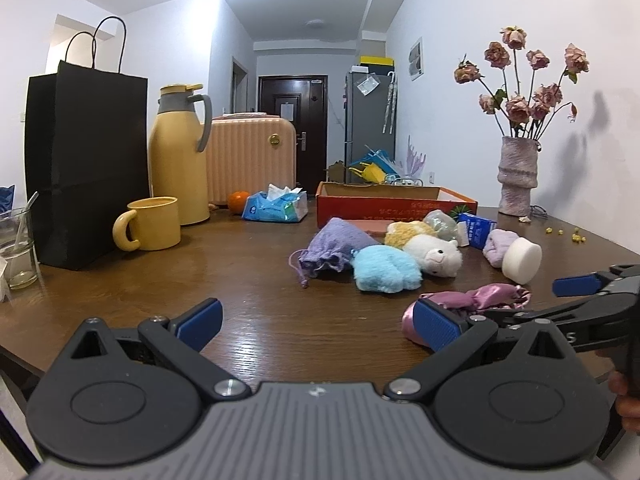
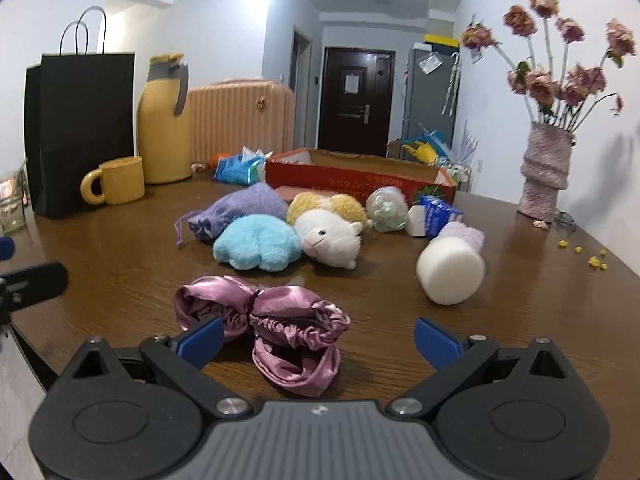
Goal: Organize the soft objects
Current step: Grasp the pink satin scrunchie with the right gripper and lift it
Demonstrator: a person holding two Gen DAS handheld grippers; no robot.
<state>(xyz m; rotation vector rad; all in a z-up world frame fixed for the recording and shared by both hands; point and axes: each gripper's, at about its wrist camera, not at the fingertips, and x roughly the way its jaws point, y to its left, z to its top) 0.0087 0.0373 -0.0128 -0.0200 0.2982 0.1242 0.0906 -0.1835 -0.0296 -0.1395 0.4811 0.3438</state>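
Between your right gripper's spread jaws lies the pink satin bonnet, its left end just beside the left pad, nothing clamped. Ahead of the jaws: blue plush, white plush toy, purple pouch, white sponge, red box beyond. Your left gripper stands wide apart, holding nothing, over bare table; the bonnet sits past its right pad.

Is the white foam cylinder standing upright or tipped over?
Tipped over. The white foam cylinder lies on its curved side on the table, one flat round end facing the camera.
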